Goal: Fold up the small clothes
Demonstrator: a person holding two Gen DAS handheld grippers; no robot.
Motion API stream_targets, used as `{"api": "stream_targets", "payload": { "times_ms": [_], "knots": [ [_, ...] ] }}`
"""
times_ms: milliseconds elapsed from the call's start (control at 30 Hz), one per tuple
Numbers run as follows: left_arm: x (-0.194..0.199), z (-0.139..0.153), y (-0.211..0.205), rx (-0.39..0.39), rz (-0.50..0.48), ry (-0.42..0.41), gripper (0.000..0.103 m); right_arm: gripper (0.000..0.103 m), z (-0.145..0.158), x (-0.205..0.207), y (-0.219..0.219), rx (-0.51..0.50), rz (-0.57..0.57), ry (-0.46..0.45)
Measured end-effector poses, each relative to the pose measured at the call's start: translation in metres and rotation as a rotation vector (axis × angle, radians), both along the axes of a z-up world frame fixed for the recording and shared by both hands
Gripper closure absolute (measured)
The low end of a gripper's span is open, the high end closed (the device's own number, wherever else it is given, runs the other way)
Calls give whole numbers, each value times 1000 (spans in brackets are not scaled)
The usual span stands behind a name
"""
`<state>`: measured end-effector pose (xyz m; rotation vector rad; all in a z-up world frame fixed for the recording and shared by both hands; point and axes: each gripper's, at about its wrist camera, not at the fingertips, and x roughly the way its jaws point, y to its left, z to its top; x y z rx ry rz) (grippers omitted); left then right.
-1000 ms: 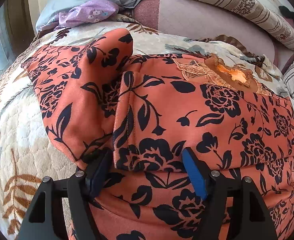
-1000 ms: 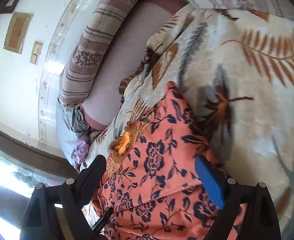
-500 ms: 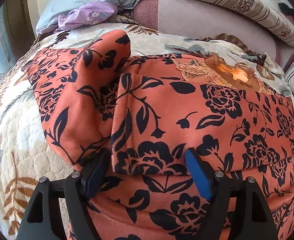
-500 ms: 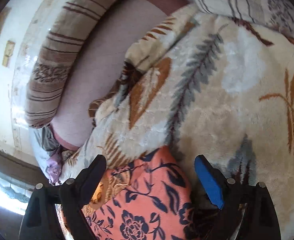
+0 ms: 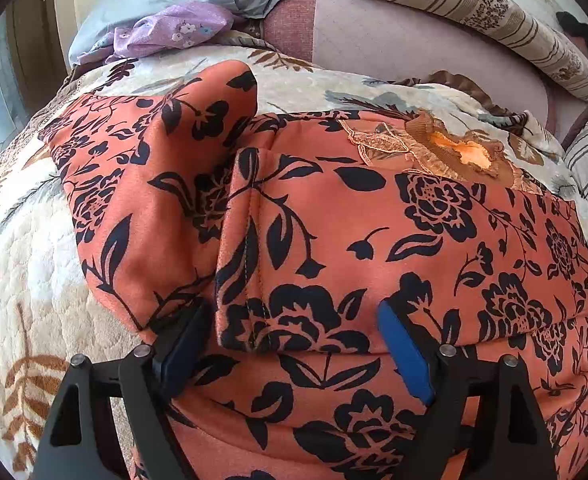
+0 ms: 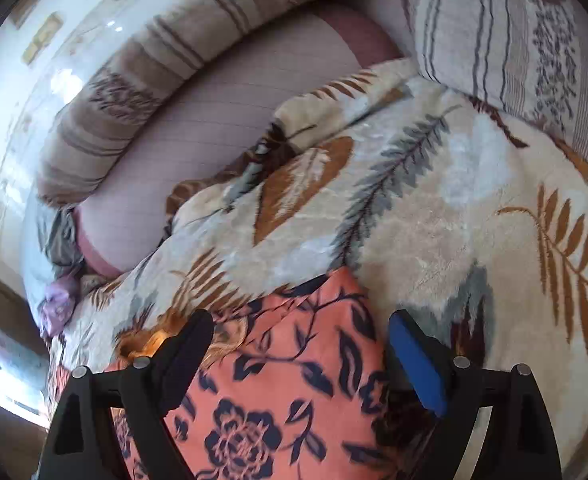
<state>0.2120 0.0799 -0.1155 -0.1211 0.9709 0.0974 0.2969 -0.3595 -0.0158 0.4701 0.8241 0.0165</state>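
Observation:
An orange garment with a dark floral print [image 5: 333, 240] lies spread over the leaf-patterned blanket [image 5: 26, 272]. One hemmed flap is folded across its middle and another part bunches up at the left. My left gripper [image 5: 290, 344] hovers low over the folded hem with its jaws opening; the cloth lies under and between the fingers, and the pads do not press it. In the right wrist view a corner of the same garment [image 6: 294, 380] sits between the wide fingers of my right gripper [image 6: 299, 348], which is open and grips nothing.
A striped bolster [image 5: 493, 24] and a pink mattress strip [image 5: 393, 48] run along the back. Lilac and grey clothes [image 5: 174, 28] lie heaped at the back left. A striped pillow [image 6: 513, 32] bounds the blanket [image 6: 433, 208] at the right.
The left fingers have spread wider over the folded hem, which stays lying flat. The right gripper has rolled and shifted along the garment toward its corner, so more blanket shows.

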Motion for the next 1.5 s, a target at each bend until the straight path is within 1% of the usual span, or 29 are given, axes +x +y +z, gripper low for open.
{"api": "stream_targets", "payload": {
  "times_ms": [67,100,133,167,200,233,267,300,333,367,433,467,567,633,667,733,800,900,933,1000,1033,1100,1133,1233,1267,1300,1333,1367,1500],
  "knots": [
    [-2,3,2,-24,1,-6,18,12,13,-37,18,-6,49,-49],
    [-4,6,5,-51,5,-13,18,12,14,-49,32,-1,75,-54],
    [-9,13,10,-105,15,-33,18,12,13,-66,43,17,106,-60],
    [-16,23,17,-167,32,-77,18,12,11,-82,54,33,126,-63],
    [-26,39,24,-222,49,-150,18,12,7,-99,66,43,148,-63],
    [-39,55,32,-248,57,-242,18,12,2,-113,77,44,180,-67],
    [-51,72,39,-240,66,-332,17,12,-3,-125,90,21,216,-79],
    [-61,85,46,-210,83,-403,17,12,-8,-138,105,-27,247,-96],
    [-68,96,56,-179,113,-448,11,12,-15,-146,117,-66,272,-102],
    [-72,103,69,-166,154,-464,4,12,-24,-151,127,-87,300,-96],
    [-74,106,101,-207,238,-449,3,12,-40,-154,142,-138,339,-79],
    [-71,103,120,-241,279,-419,3,12,-47,-154,145,-149,348,-68],
    [-54,78,179,-348,390,-333,3,11,-70,-145,145,-100,389,33],
    [-37,59,213,-410,468,-287,3,7,-70,-142,142,-58,397,21],
    [-28,50,229,-439,498,-265,3,2,-72,-141,142,-45,414,24],
    [-7,37,254,-495,541,-234,4,1,-72,-142,143,-46,416,18],
    [17,28,270,-544,530,-207,4,1,-72,-143,145,-60,418,15],
    [44,22,291,-548,572,-203,4,1,-74,-141,145,-48,419,13],
    [51,21,300,-545,599,-199,4,1,-74,-140,143,-38,419,12],
    [58,19,317,-555,676,-233,4,1,-75,-140,141,-21,419,8],
    [62,16,326,-557,698,-231,4,1,-75,-140,140,-15,419,6],
    [71,10,337,-559,696,-221,4,1,-75,-140,138,-6,419,3],
    [75,12,339,-536,690,-234,4,1,-76,-140,138,-3,420,2],
    [86,13,344,-496,673,-234,4,1,-76,-139,138,5,421,-2],
    [87,13,344,-478,676,-239,13,1,-76,-139,137,9,421,-4],
    [90,12,345,-453,678,-234,24,1,-77,-139,137,13,420,-5],
    [95,9,346,-410,670,-192,71,1,-77,-139,137,16,420,-6],
    [101,5,348,-357,661,-121,96,1,-77,-139,137,18,420,-7],
    [97,15,346,-323,630,-118,98,1,-77,-139,137,19,419,-8]
  ]
}}
